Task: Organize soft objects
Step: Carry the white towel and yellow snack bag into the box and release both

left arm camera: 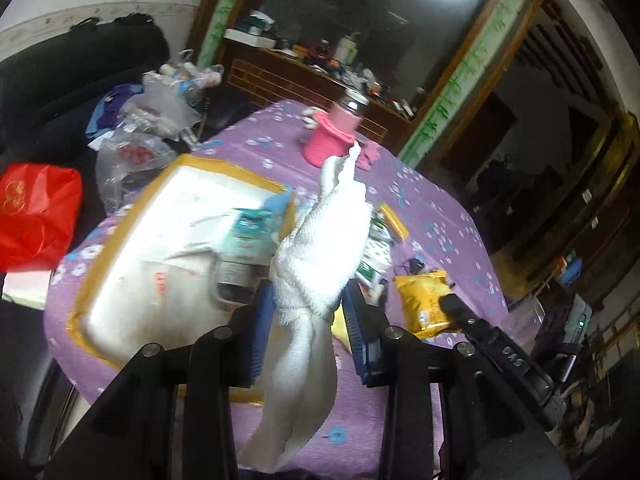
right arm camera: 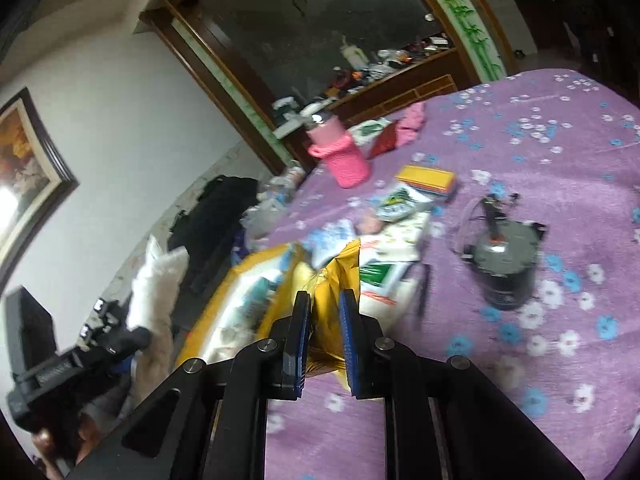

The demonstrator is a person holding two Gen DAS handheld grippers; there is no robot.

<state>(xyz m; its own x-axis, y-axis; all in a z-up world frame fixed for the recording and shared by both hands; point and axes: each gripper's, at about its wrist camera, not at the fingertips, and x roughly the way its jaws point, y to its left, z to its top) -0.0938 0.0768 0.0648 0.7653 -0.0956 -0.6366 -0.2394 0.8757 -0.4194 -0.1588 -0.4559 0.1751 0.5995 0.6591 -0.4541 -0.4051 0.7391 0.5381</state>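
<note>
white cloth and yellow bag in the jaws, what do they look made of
White cloth: looks like terry cotton, matte; the looped, ribbed texture and limp drape suggest it. Yellow bag: probably plastic or foil film, glossy; it holds sharp crinkles and reflects light, and in the left wrist view it shows printed packaging.

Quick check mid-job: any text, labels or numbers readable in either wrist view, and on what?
Nothing reads with certainty.
right gripper: pale characters on its body, unclear.
yellow packet: print blurred.
red bag: gold emblem, illegible.
white-green packets: print too blurred.
</note>
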